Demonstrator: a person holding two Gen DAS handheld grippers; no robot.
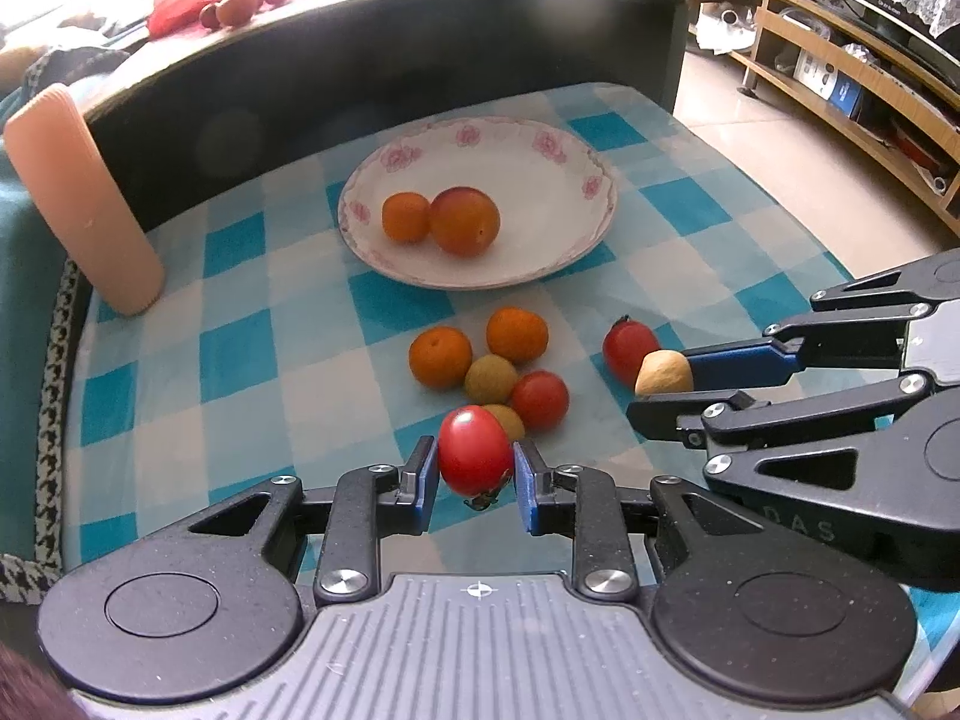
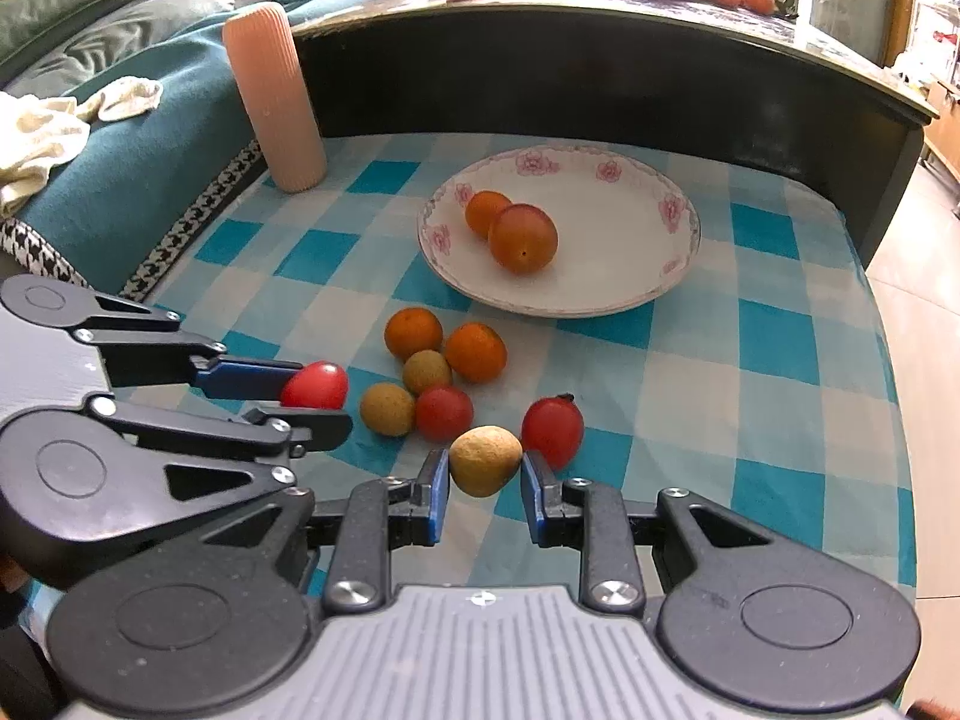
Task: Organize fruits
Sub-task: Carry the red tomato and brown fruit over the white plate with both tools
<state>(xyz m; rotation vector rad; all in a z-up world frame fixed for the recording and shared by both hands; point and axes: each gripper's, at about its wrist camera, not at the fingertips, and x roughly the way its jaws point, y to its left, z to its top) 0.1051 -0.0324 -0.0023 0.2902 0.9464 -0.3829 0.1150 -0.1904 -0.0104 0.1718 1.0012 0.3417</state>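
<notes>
Two round oranges [image 1: 441, 219] on glossy plate [image 1: 540, 252]

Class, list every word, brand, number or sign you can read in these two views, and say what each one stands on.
"DAS": raised letters on the right gripper's black body, seen from the left wrist view.
Blue boxes on the wooden shelf: print too small and blurred to read.
Nothing else legible.

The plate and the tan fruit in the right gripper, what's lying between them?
Only bare checked cloth lies between the plate and the tan fruit, shown in the right wrist view; the loose fruit cluster sits off to the left.
</notes>
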